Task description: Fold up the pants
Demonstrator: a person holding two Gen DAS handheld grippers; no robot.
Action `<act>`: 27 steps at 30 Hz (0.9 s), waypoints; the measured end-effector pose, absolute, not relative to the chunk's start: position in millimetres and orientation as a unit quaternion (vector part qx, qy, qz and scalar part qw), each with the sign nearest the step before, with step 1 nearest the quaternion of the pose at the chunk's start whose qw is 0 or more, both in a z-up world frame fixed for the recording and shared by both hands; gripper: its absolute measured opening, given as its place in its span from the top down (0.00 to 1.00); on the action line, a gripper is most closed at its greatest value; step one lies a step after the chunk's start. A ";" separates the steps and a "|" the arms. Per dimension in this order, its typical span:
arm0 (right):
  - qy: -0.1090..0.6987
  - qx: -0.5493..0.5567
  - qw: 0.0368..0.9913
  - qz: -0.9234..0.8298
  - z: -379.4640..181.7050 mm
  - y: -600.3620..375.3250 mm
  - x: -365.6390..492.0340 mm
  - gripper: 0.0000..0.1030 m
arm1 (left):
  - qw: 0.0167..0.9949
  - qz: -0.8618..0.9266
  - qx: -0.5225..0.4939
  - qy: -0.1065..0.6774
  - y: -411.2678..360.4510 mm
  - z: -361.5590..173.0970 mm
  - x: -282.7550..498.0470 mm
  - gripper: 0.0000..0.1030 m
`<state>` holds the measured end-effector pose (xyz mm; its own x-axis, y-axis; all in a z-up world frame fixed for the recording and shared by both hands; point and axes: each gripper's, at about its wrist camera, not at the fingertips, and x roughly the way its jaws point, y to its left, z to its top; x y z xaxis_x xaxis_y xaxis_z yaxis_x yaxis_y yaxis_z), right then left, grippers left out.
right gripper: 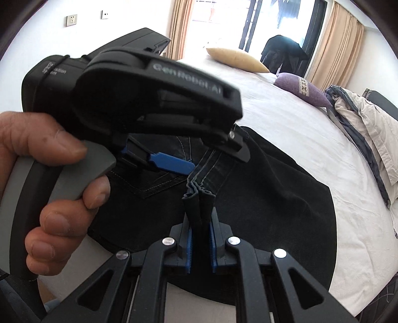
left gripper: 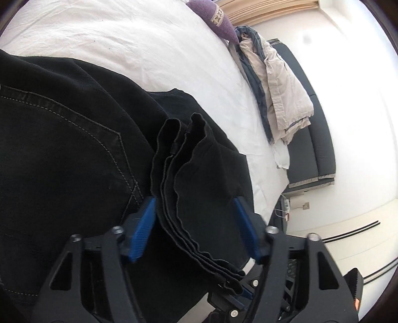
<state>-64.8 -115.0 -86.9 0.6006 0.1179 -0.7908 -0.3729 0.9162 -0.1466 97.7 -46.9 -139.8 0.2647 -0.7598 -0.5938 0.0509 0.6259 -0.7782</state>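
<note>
One pair of black pants (right gripper: 261,198) lies on one bed (right gripper: 286,129). Two grippers show: the left gripper (right gripper: 214,159), held in one hand (right gripper: 49,179), and the right gripper (right gripper: 200,238), each with two blue pads. Two pillows sit on the bed, one tan pillow (right gripper: 236,59) and one purple pillow (right gripper: 301,87). One bundled quilt (right gripper: 368,129) lies at the bed's edge. On the wall are two sockets (right gripper: 71,20). One dark garment (right gripper: 283,54) hangs by the window, and three curtain panels (right gripper: 333,42) are in view.
</note>
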 end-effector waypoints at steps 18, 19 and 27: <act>0.457 -0.150 0.863 0.153 -106.6 -109.4 -54.8 0.87 | 0.761 -0.240 -0.234 0.556 -45.6 -148.0 89.6 0.90; 0.458 -0.149 0.863 0.153 -107.9 -109.3 -53.9 0.87 | 0.762 -0.241 -0.232 0.555 -45.6 -147.7 89.0 0.90; 0.479 -0.091 0.850 0.200 -95.1 -129.7 -57.4 0.52 | 0.802 -0.194 -0.177 0.537 -36.5 -113.4 80.1 0.90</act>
<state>-57.4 -129.7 -95.1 0.4623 0.2525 -0.8500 -0.4264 0.9038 0.0366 80.1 -36.5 -113.4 0.3480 -0.5004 -0.7928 0.1200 0.8624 -0.4917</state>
